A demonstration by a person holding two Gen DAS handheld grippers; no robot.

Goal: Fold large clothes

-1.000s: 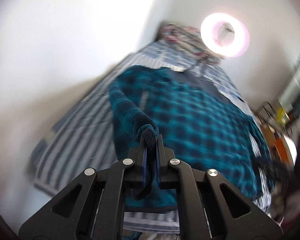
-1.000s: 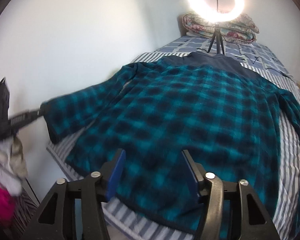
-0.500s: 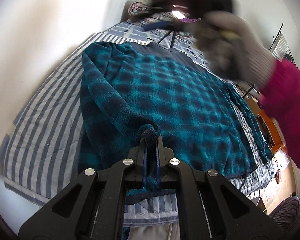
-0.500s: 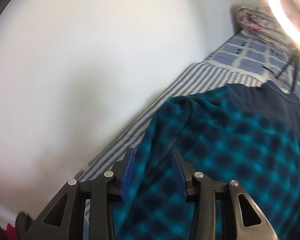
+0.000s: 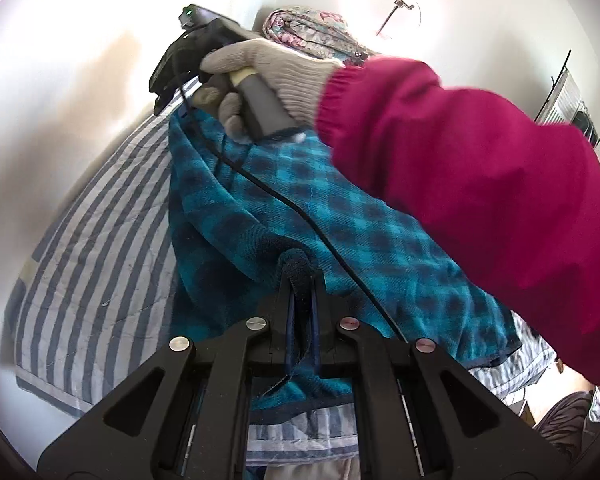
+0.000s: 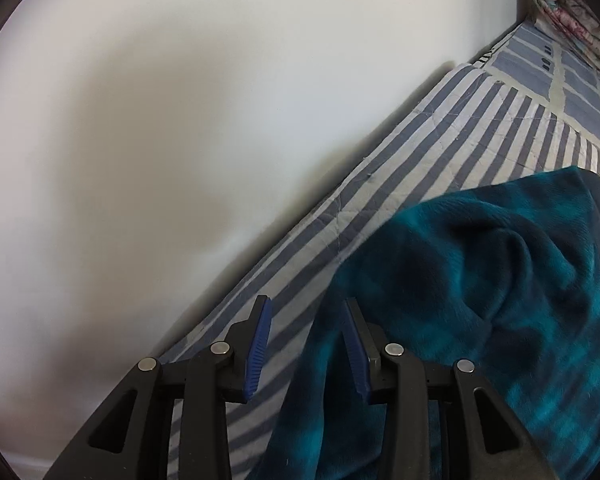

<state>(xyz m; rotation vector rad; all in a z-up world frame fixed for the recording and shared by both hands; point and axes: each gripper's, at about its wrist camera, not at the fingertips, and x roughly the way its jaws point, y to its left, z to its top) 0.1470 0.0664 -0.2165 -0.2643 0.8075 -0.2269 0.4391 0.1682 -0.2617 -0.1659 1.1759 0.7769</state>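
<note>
Striped bedsheet [image 5: 100,240] bears teal plaid shirt [image 5: 340,220] (left gripper [image 5: 300,280] pinching sleeve).

A bedroom in a home. Bed [image 5: 100,240] fills the lower left and centre of the left wrist view, made up with a blue-and-white striped cover [image 6: 452,152]; beyond it, upper right of the right wrist view, a checked blue sheet [image 6: 572,80]. Folded floral quilt [image 5: 312,36] stacked at the head of the bed, top centre. Plain white wall [image 6: 180,120] runs along the bed's far side. Teal plaid garment [image 5: 284,204] spread over the bed. Bright light on a stand [image 5: 396,8], washed out, upper centre beside the quilt. Dark rack or furniture [image 5: 568,100] at the right edge, too small to identify.
</note>
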